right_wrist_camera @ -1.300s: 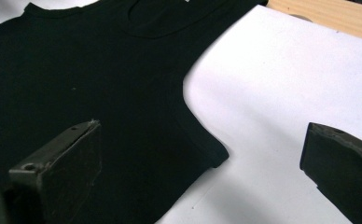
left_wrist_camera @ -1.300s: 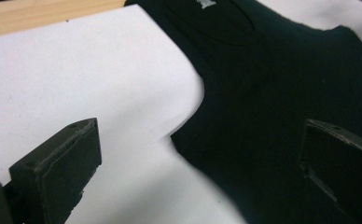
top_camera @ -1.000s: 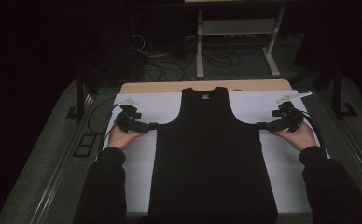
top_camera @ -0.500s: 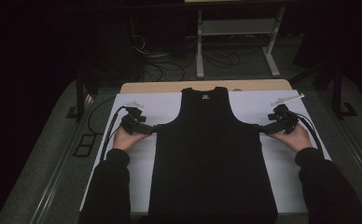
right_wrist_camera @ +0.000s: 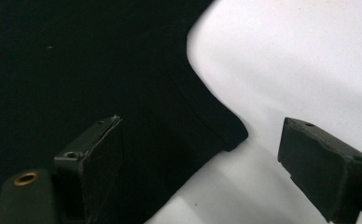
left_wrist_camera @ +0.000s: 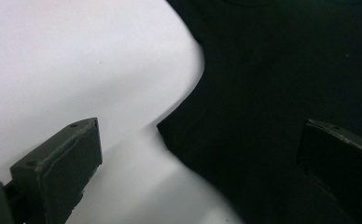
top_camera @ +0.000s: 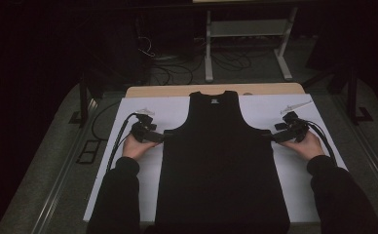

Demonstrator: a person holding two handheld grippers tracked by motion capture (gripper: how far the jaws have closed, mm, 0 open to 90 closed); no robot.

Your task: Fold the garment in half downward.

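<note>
A black sleeveless top (top_camera: 221, 161) lies flat on a white sheet (top_camera: 143, 109), neck at the far end. My left gripper (top_camera: 163, 137) sits at the top's left underarm corner. In the left gripper view it is open (left_wrist_camera: 198, 140), and the corner of the black top (left_wrist_camera: 272, 93) lies between the jaws. My right gripper (top_camera: 270, 138) sits at the right underarm corner. Its jaws have just been closing, but in the right gripper view they stand apart (right_wrist_camera: 202, 135) around the corner of the top (right_wrist_camera: 100, 60), with no pad pressing on the cloth.
The white sheet covers a wooden table (top_camera: 177, 90), with bare strips on both sides of the top. Cables trail from each gripper over the sheet. Beyond the table's far edge the floor is dark, with a metal stand (top_camera: 245, 29) and loose cables.
Both hands have slid inward toward the top, so the jaws now straddle its underarm corners. The left one has also sunk a little.
</note>
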